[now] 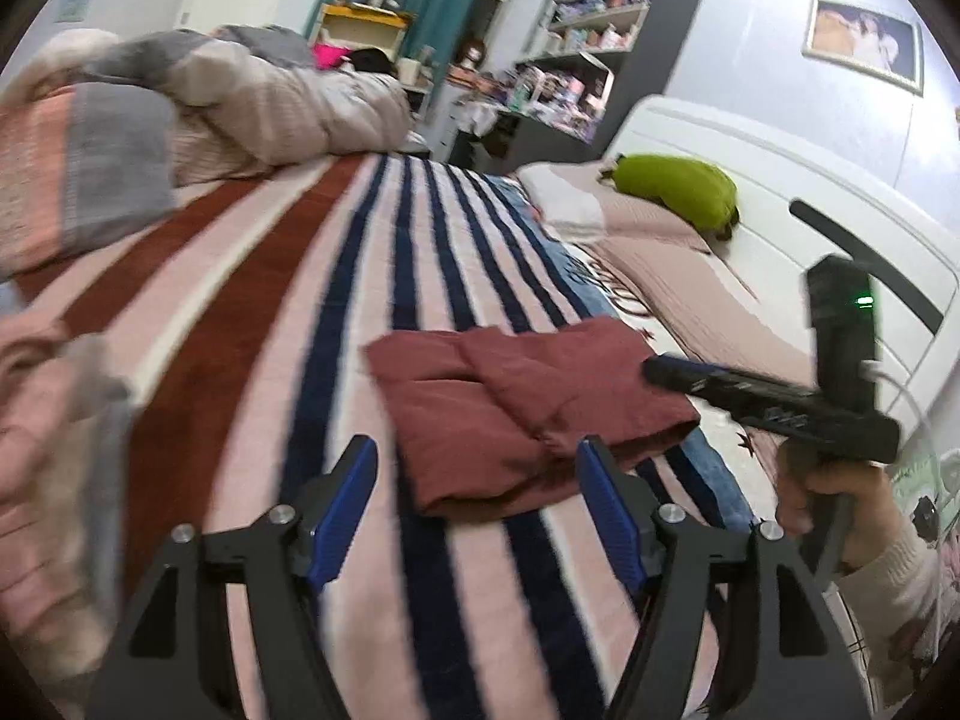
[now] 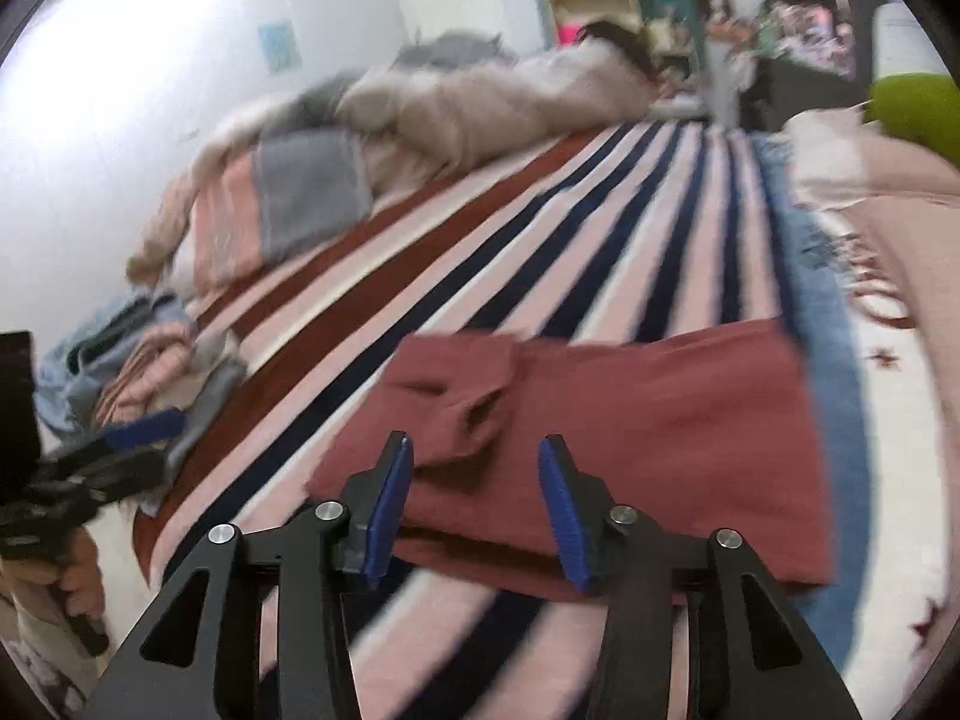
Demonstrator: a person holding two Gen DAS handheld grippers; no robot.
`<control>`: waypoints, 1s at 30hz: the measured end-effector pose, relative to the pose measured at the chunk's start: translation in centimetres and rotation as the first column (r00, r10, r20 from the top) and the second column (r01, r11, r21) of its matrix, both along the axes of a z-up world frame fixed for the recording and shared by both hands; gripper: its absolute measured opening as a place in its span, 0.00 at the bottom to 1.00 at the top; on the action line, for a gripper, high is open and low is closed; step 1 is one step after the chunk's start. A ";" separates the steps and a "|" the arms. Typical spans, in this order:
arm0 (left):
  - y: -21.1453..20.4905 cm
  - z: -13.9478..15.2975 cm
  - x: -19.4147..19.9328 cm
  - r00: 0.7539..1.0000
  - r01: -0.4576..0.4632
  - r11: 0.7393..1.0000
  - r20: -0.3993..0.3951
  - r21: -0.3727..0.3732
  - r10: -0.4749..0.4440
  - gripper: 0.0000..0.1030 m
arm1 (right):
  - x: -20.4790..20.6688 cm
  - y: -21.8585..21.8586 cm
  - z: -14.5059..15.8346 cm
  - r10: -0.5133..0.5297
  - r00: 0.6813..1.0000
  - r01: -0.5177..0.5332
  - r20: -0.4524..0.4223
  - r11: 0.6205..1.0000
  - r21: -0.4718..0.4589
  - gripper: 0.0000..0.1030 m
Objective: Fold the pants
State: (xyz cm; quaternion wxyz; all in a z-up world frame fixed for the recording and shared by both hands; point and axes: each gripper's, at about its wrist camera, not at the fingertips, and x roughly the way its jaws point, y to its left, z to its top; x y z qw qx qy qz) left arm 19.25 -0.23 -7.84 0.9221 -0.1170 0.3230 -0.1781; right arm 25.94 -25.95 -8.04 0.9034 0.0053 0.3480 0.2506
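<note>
Blue-padded jaws fill the foreground in both wrist views. Furthest left on the bed, in the right wrist view, a loose pile of clothes (image 2: 138,372) in pale blue, pink and grey lies at the near edge of the striped blanket (image 2: 540,228), and behind it a rumpled quilt (image 2: 420,114) is heaped along the wall.

Next across, the left gripper (image 1: 477,501) stands wide with nothing between its pads, hovering just short of the near edge of the pants (image 1: 522,414), apart from the cloth.

At the middle of the blanket the dark red pants lie as a compact, roughly rectangular bundle of several layers, with one flap doubled over on top and a small pucker near the middle. That suggests the main folds are done; the outline is a little uneven, so what seems left is a bit of smoothing or squaring of the edges, or moving the bundle to the pile.

To the right, the right gripper (image 2: 474,501) is partly spread over the near edge of the pants, its pads empty and gripping no cloth. Beyond it a green pillow (image 1: 675,186) rests against the white headboard (image 1: 780,180).
</note>
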 end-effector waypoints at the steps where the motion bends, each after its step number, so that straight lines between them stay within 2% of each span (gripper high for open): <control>1: -1.0 -0.2 0.8 1.000 0.011 1.000 -0.006 0.001 -0.011 0.64 | -0.3 -1.4 0.2 -0.032 0.999 0.033 0.028 0.999 -0.016 0.40; 4: -3.7 -1.2 3.3 0.999 0.037 0.999 -0.031 0.011 -0.036 0.65 | -0.4 -4.6 0.1 -0.103 0.993 0.104 0.056 0.994 -0.029 0.42; 8: -7.0 -2.7 6.4 0.997 0.053 0.995 -0.053 0.084 -0.049 0.65 | 0.0 -8.2 -1.4 -0.144 0.990 0.143 0.006 0.989 0.019 0.42; 11: -8.6 -3.5 8.1 0.998 0.045 0.990 -0.053 0.135 -0.038 0.65 | 0.3 -10.0 -2.5 -0.154 0.988 0.155 -0.024 0.987 0.048 0.42; 15: -9.7 -4.0 9.5 0.999 -0.017 0.968 -0.023 0.249 0.023 0.64 | 0.9 -10.8 -3.4 -0.156 0.986 0.160 -0.052 0.983 0.092 0.42; 18: -7.9 -4.1 9.8 0.996 -0.078 0.970 -0.032 0.228 0.087 0.58 | 1.0 -11.0 -3.6 -0.160 0.986 0.163 -0.046 0.981 0.102 0.42; 25: -2.6 -4.6 8.7 0.967 -0.231 0.947 -0.051 0.223 0.248 0.58 | 1.6 -11.9 -4.0 -0.183 0.981 0.189 -0.067 0.976 0.110 0.42; 30: 0.0 -4.9 7.8 0.955 -0.265 0.947 -0.085 0.181 0.283 0.58 | 2.2 -12.7 -4.5 -0.201 0.975 0.212 -0.098 0.969 0.125 0.45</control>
